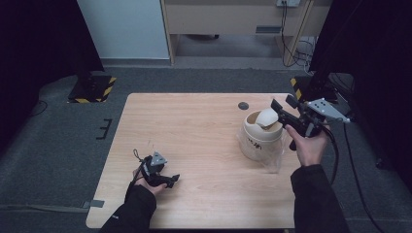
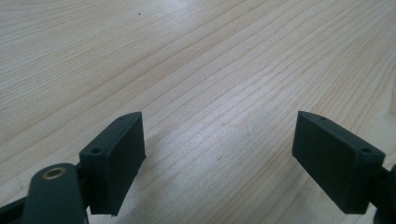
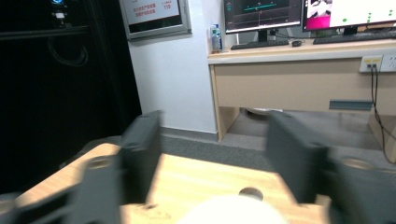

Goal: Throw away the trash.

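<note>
A white bin [image 1: 261, 136] with a swing lid [image 1: 267, 116] stands right of centre on the surface [image 1: 194, 145]. The right gripper [image 1: 282, 108] hovers at the lid, jaws apart and empty; the left gripper [image 1: 174, 180] rests open at lower left.

Right tongs [image 3: 212, 158] blurred; white lid [image 3: 233, 212] cut off below.

Cream bin [image 1: 261, 138] on wooden table [image 1: 194, 145]
</note>
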Motion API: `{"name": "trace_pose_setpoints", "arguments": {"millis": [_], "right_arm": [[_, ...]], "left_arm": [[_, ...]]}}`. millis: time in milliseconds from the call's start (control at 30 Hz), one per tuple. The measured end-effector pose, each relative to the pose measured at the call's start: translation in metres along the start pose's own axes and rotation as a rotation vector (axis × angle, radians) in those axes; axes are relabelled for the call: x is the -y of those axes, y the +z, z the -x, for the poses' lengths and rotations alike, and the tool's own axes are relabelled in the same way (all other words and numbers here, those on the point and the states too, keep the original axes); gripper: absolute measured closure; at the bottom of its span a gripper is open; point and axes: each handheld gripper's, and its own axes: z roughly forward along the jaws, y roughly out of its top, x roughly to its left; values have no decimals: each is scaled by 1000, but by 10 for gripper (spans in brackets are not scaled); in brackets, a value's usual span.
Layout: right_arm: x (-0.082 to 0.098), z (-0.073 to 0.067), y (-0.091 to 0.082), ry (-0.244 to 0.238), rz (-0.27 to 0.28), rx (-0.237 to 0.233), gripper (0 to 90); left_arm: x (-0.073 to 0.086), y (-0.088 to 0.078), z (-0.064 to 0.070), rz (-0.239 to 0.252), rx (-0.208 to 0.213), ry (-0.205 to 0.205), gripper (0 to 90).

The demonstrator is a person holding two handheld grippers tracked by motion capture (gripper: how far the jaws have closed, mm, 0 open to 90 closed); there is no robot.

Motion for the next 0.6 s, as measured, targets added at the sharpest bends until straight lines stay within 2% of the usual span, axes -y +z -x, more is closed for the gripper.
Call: {"name": "trace_pose_setpoints", "arguments": {"millis": [33,67,100,200,233,267,300,367,433,467,600], "right_arm": [[8,2,-10,-9,-16,-1,249],[8,2,-10,-9,-16,-1,249],[17,3,-19,-15,-43,2,203],[27,5,-28,-23,-64,13,184],[39,7,-35,-21,-93,21,163],[39,7,-35,-21,-93,21,163],[51,10,-41,-23,-132,23,155],[58,12,-44,-21,-147,27,147],[72,16,-47,-7,-182,24,141],[88,22,-50,13,-230,18,139],[118,33,-54,4,-306,36,152]], "left_arm": [[1,0,-1,-4,-2,-3,164],[1,0,-1,-4,-2,-3,162],[1,1,-1,-12,-1,-3,160],[2,1,-1,-18,-1,-1,160],[2,2,-1,-22,-1,0,159],[2,2,-1,-24,-2,0,159],[3,2,-2,-26,-3,-1,156],[4,2,-3,-28,-4,-7,153],[4,2,-4,-31,-3,-10,148],[5,2,-5,-30,-3,-14,135],[7,1,-9,-34,-6,-18,127]]}}
